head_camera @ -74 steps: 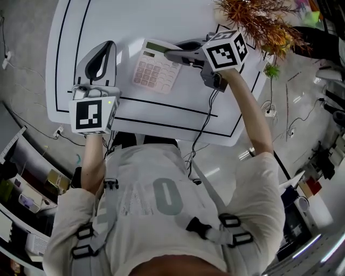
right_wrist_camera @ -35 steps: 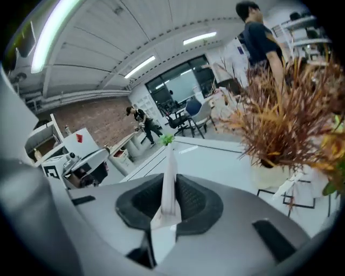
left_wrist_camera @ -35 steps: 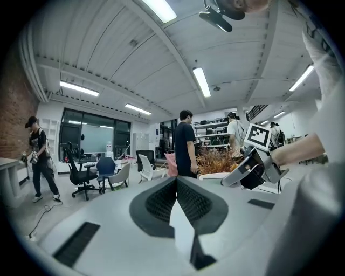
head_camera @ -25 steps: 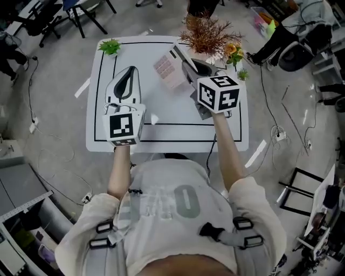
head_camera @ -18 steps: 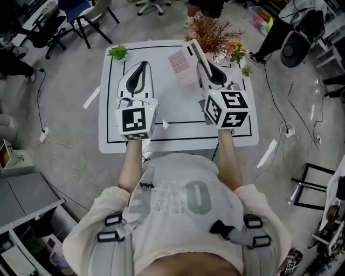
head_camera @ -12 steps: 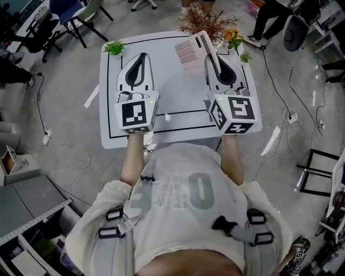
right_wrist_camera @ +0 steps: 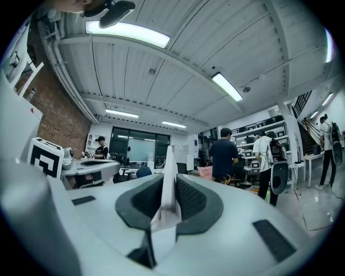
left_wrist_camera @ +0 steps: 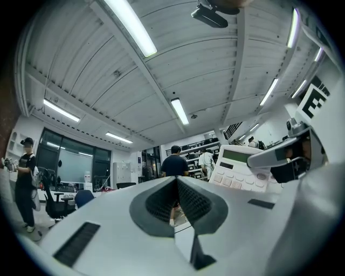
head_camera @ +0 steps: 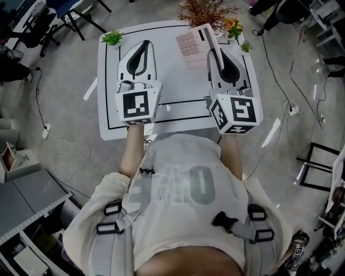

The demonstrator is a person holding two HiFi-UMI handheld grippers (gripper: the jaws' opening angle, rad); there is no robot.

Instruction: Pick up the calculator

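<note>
A: While the right gripper (right_wrist_camera: 168, 182) is pointing out across the room, what is sitting between its jaws?

B: The calculator (right_wrist_camera: 166, 156). The 2 jaws are clamping it by 1 edge, so from behind them it is showing only as a thin white blade rising past their tips.

A: And from above?

B: In the head view the right gripper (head_camera: 213, 51) is holding the calculator (head_camera: 190, 43) above the white table (head_camera: 172, 81), and its pinkish keypad is jutting out from the jaw tips toward the left gripper (head_camera: 143, 44).

A: Is any writing showing on it?

B: From the left gripper view the calculator (left_wrist_camera: 237, 170) is hanging off to the right of those jaws, showing a greenish display and rows of pale keys, but the key markings are coming out too small to read. The cube (head_camera: 137, 106) on each gripper is carrying black-and-white square patterns, not words.

A: What is the left gripper (left_wrist_camera: 177, 183) doing?

B: Its jaws are sitting pinched together at the tips, gripping nothing.

A: Any containers?

B: A small green plant (head_camera: 112, 38) is standing beyond the left jaws and a dry brown plant (head_camera: 207, 9) beyond the right jaws, at the table's far edge; whether pots are holding them I cannot tell.
</note>
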